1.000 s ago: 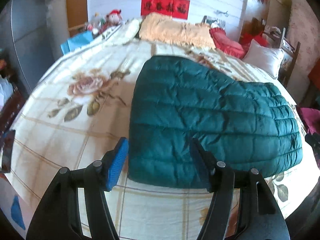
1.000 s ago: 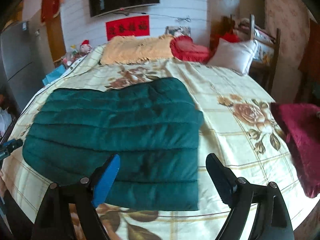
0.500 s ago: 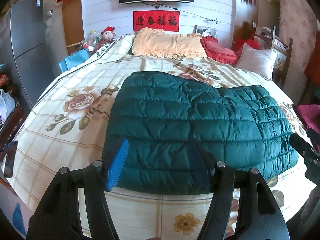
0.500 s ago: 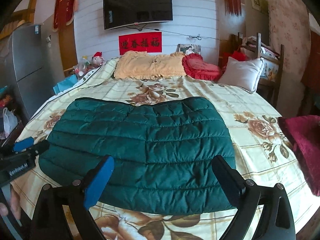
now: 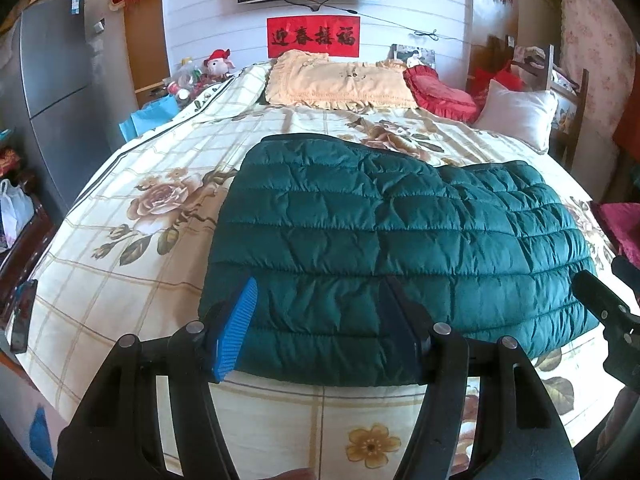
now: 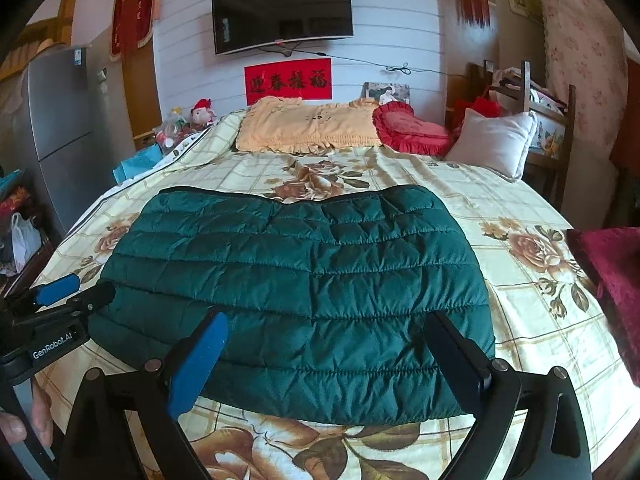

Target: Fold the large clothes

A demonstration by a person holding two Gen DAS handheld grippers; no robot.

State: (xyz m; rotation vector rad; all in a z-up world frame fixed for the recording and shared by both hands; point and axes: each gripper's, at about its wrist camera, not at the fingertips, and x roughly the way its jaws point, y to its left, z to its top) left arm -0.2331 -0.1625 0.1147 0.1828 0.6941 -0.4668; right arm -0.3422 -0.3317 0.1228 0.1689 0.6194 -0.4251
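A dark green quilted down jacket (image 5: pixel 380 248) lies folded into a flat rectangle on the floral bedspread (image 5: pixel 132 264); it also shows in the right wrist view (image 6: pixel 304 276). My left gripper (image 5: pixel 320 320) is open and empty, above the jacket's near left edge. My right gripper (image 6: pixel 324 352) is open and empty, above the jacket's near edge. Each gripper shows at the edge of the other's view: the right one (image 5: pixel 600 304), the left one (image 6: pixel 60 292).
At the bed's head lie a peach pillow (image 5: pixel 340 80), a red cushion (image 5: pixel 440 92) and a white pillow (image 5: pixel 516 116). A dark red cloth (image 6: pixel 612 276) lies at the right bed edge. A grey fridge (image 5: pixel 56 92) stands left.
Both grippers have drawn back and up from the jacket and tilted up, so more of the room shows. The jacket lies still. Both stay open.
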